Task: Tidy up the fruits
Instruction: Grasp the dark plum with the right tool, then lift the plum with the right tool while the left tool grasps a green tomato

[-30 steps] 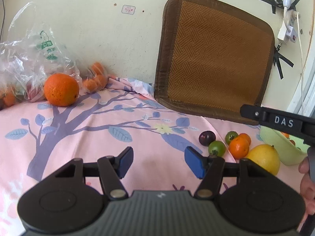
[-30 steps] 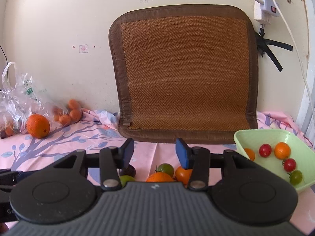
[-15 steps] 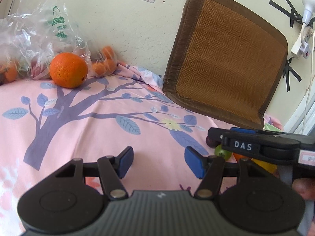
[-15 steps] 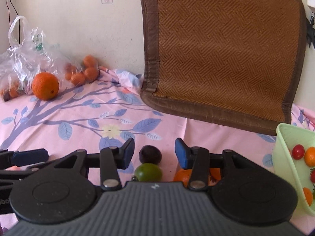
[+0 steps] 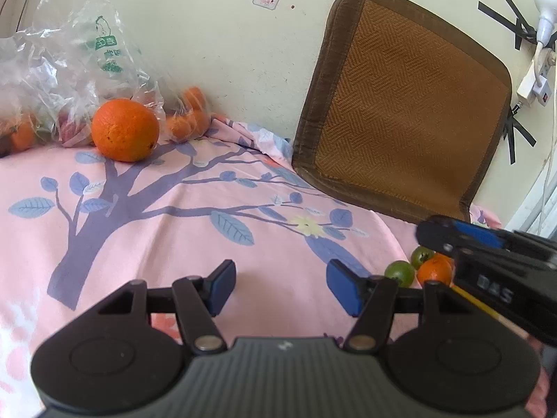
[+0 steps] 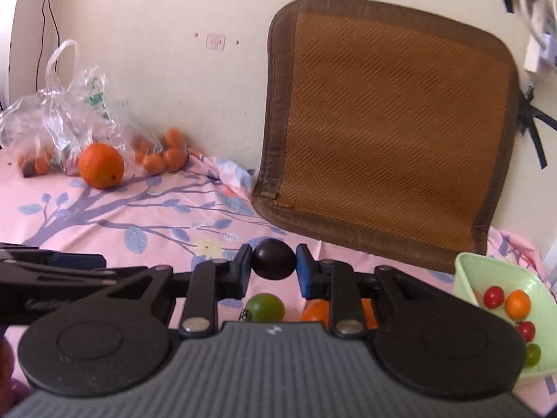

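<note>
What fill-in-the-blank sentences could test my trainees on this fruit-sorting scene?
1. The right gripper is shut on a dark ____.
2. Between the left gripper's jaws there is ____.
3. The big orange lies beside a plastic ____.
4. The bowl holding small fruits is ____ in colour.

Missing: plum; nothing; bag; green

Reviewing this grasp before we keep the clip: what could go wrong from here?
1. The right hand-held gripper has just been closing on the dark round fruit; its pads touch only the sides, so the fruit could roll out or bruise.
2. The green tomato and orange fruit sit just below the fingers and may get knocked.
3. The green bowl looks tilted, so a drop might spill.
</note>
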Demonstrator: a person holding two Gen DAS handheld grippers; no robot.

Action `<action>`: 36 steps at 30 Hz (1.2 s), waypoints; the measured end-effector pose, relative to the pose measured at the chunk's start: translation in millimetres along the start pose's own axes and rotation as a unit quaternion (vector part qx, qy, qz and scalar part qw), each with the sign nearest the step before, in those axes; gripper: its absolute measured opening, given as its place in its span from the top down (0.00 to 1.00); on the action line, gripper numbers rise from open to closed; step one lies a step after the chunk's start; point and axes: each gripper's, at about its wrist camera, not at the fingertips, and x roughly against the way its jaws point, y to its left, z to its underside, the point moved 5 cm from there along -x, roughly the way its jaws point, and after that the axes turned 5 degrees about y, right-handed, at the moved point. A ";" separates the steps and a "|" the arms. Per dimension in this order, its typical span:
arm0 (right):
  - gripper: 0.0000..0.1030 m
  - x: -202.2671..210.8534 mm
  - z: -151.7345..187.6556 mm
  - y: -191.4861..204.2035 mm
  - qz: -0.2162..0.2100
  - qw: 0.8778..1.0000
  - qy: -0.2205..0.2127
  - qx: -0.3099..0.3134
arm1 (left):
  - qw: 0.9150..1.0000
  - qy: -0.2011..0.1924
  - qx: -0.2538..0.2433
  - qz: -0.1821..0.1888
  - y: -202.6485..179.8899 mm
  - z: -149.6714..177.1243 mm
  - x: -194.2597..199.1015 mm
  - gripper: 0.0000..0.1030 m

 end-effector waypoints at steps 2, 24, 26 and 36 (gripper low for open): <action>0.71 22.8 17.1 -4.5 -0.002 1.000 -0.002 -0.006 | 1.000 0.001 -0.005 0.001 -1.8 0.8 -0.6 0.43; 0.71 75.6 119.5 -43.1 0.018 0.998 0.036 -0.048 | 0.993 -0.042 -0.107 -0.027 -32.7 9.9 10.2 0.42; 0.71 76.9 120.6 -43.8 0.016 0.998 0.034 -0.048 | 0.993 -0.044 -0.109 -0.028 -32.9 10.0 10.4 0.42; 0.68 78.1 122.3 -47.6 0.006 0.998 0.034 -0.059 | 0.992 -0.035 -0.117 -0.021 -34.3 10.9 8.1 0.41</action>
